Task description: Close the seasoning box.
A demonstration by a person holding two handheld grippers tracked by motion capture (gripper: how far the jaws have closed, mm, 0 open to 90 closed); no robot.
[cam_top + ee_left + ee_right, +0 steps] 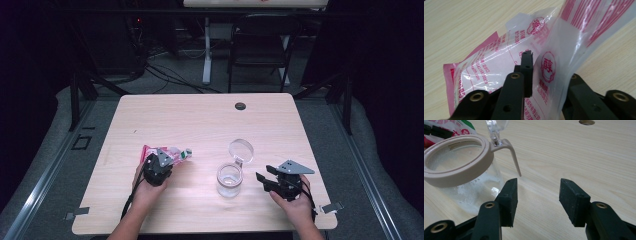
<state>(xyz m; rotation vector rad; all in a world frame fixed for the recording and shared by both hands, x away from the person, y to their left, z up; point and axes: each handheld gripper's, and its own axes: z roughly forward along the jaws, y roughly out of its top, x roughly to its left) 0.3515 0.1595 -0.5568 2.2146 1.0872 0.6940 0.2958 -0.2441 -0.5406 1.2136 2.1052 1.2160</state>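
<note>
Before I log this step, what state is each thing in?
Plastic pouch: lying on the table, one edge pinched.
Left gripper: shut on the plastic pouch.
Glass jar: upright, hinged lid flipped open, white residue inside.
Right gripper: open, holding nothing, beside the jar.

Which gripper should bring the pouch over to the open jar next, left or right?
Left. The left gripper is already clamped on the pouch. The right gripper is open and empty beside the jar, whose lid is flipped back.
</note>
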